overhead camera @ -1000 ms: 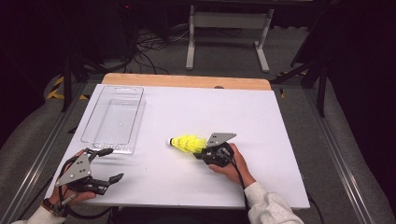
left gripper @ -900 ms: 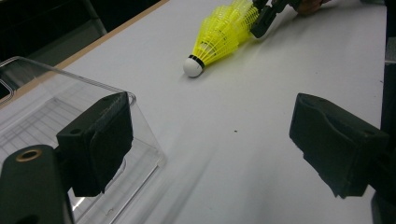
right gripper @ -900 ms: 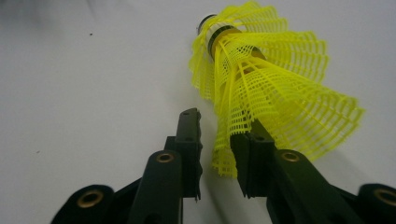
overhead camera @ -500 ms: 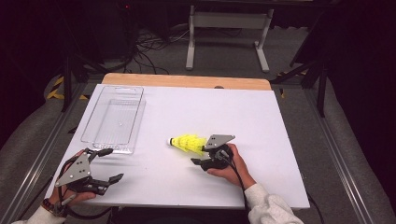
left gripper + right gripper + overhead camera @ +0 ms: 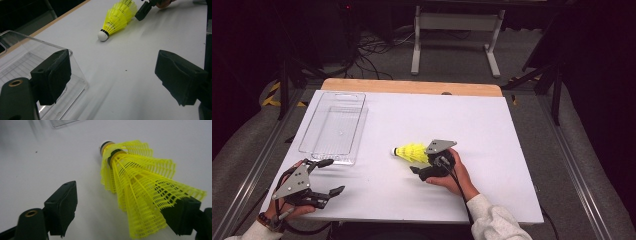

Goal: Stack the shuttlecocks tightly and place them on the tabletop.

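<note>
Yellow shuttlecocks (image 5: 413, 151) between parted jaws (stacked)

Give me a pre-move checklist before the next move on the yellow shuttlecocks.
1. Right tool jaws spread, having just been opening: ok.
2. Shuttlecocks between those jaws, stacked, lying on their side on the table: ok.
3. Pads clear of the skirt: cannot tell; the right pad looks to touch it.
4. Clear tray upright, nothing inside: ok.
5. Left tool open, apart from the tray: ok.
</note>
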Demonstrator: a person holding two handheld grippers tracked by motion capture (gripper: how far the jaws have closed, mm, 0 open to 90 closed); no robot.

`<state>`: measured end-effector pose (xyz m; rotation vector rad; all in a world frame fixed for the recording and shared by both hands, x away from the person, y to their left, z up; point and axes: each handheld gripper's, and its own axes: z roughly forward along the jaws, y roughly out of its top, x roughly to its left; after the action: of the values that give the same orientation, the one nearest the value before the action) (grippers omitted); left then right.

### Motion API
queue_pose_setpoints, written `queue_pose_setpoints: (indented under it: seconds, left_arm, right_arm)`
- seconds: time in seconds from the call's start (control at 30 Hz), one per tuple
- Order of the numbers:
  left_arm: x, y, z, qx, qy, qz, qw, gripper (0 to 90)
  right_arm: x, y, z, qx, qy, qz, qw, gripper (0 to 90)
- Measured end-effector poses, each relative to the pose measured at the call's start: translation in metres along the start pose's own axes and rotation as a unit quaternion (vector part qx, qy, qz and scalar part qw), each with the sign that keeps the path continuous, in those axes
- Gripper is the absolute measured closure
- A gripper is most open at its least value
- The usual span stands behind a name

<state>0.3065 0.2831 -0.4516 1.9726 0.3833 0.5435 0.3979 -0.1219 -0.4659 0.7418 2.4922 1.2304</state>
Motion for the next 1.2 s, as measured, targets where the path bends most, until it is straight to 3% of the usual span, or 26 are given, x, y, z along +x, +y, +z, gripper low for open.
queue_pose_setpoints:
  seconds: [0.07, 0.13, 0.17, 0.33, 0.5, 0.7, 0.83, 1.0, 1.2]
  left_arm:
    - [0.0, 0.0, 0.0, 0.0, -0.001, -0.001, 1.0, 14.3]
    - [0.0, 0.0, 0.0, 0.001, 0.0, 0.001, 1.0, 14.3]
    - [0.0, 0.0, 0.0, 0.001, 0.0, 0.002, 1.0, 14.3]
    - [0.0, 0.0, 0.0, -0.001, 0.0, -0.001, 1.0, 14.0]
    - [0.0, 0.0, 0.0, -0.001, -0.001, -0.001, 1.0, 14.0]
    - [0.0, 0.0, 0.001, 0.001, -0.002, 0.001, 1.0, 14.0]
    - [0.0, 0.0, 0.001, 0.001, -0.002, 0.001, 1.0, 14.0]
    - [0.0, 0.0, 0.001, 0.001, -0.003, 0.0, 1.0, 14.0]
    - [0.0, 0.0, 0.001, 0.001, -0.003, 0.002, 1.0, 14.0]
  right_arm:
    - [0.0, 0.002, 0.001, 0.011, -0.019, -0.003, 0.9998, 20.2]
    - [0.001, 0.003, 0.001, 0.008, -0.018, -0.003, 0.9998, 21.4]
    - [0.003, 0.008, 0.002, -0.004, -0.013, 0.008, 0.9999, 25.7]
    - [0.009, 0.011, 0.011, -0.001, 0.002, 0.01, 0.9999, 36.5]
    - [0.01, 0.012, 0.017, 0.005, 0.008, 0.018, 0.9998, 41.0]
    - [0.009, 0.016, 0.025, 0.002, -0.017, 0.05, 0.9986, 48.4]
    - [0.01, 0.018, 0.031, 0.001, -0.039, 0.061, 0.9974, 60.6]
    - [0.012, 0.02, 0.033, 0.014, -0.068, 0.05, 0.9963, 77.4]
    - [0.016, 0.022, 0.036, 0.015, -0.082, 0.03, 0.996, 79.1]
